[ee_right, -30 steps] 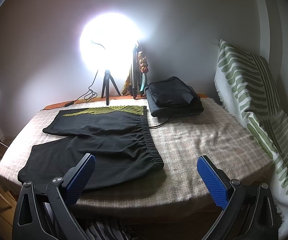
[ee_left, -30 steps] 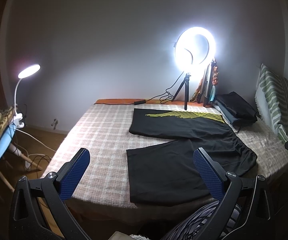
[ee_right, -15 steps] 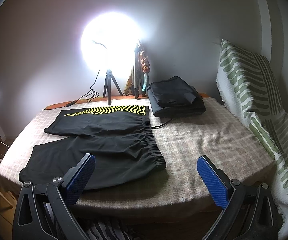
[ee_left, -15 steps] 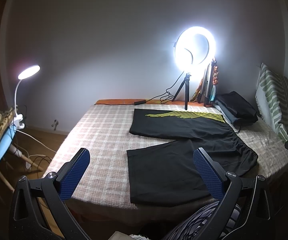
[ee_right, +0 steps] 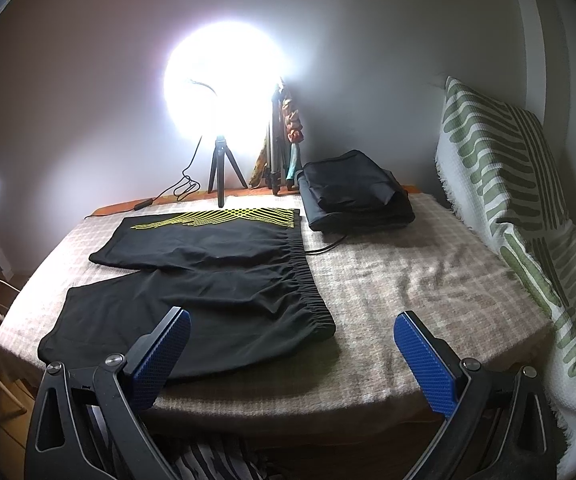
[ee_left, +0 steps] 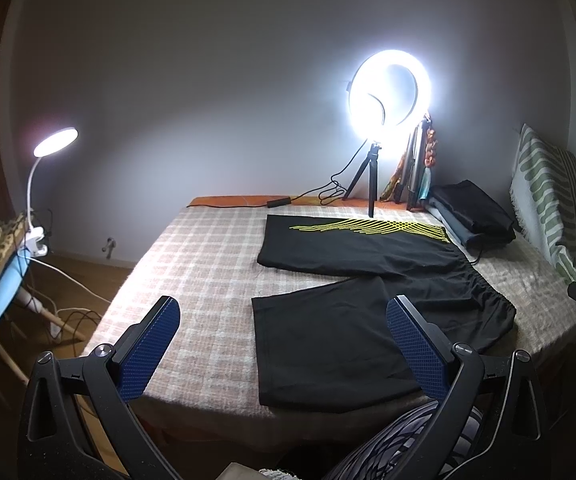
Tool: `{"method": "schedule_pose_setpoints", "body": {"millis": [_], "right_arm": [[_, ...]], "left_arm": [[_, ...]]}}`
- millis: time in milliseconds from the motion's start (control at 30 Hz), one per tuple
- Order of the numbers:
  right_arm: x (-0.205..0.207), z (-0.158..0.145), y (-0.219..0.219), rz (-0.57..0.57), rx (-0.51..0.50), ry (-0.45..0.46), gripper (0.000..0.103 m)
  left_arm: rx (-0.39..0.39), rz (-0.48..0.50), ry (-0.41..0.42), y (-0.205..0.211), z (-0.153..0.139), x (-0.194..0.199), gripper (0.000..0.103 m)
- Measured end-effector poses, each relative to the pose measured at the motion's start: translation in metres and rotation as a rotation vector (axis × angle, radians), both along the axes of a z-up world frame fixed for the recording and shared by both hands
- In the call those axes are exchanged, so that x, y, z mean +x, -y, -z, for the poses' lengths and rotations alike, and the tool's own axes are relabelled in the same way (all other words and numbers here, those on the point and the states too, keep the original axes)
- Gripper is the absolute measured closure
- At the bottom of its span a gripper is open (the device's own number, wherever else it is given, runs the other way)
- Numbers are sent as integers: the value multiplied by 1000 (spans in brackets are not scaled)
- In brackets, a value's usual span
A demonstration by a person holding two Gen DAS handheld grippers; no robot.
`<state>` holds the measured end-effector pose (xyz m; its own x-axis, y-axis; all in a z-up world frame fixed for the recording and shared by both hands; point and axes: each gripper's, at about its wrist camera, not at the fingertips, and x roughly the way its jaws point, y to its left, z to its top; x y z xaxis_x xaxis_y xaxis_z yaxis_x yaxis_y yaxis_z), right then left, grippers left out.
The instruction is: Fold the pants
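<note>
Two grippers, left (ee_left: 282, 346) and right (ee_right: 292, 354), are hovering with fingers spread and empty short of the black pants (ee_right: 208, 292) lying flat on the bed (ee_right: 408, 280); pinching one layer only risks a skewed fold.

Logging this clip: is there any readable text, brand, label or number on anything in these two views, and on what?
None: no readable text in either view.
Black shorts with an elastic waistband: only yellow crossing lines on the far leg, a pattern, not letters.
Folded black garments by the wall: no label visible.
Green-and-white patterned throw: pattern only.
Glowing ring light on a small tripod: glare, no marking legible.
</note>
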<state>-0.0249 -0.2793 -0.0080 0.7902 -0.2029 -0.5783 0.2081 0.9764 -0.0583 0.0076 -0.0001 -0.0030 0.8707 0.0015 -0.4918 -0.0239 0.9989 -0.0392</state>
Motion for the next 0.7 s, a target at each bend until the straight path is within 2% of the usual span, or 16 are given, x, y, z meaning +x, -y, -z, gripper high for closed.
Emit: {"method": "schedule_pose_setpoints", "body": {"millis": [400,600,700], "right_arm": [[3,4,5,0,4,-16,0],[10,7,10,-15,-16,-28,0],[15,9,15,-38,-15,-39,0]], "left_arm": [[36,14,-24,1,12,6,0],[72,56,-55,-9,23,17,0],[100,113,-58,-17,32,20,1]]}}
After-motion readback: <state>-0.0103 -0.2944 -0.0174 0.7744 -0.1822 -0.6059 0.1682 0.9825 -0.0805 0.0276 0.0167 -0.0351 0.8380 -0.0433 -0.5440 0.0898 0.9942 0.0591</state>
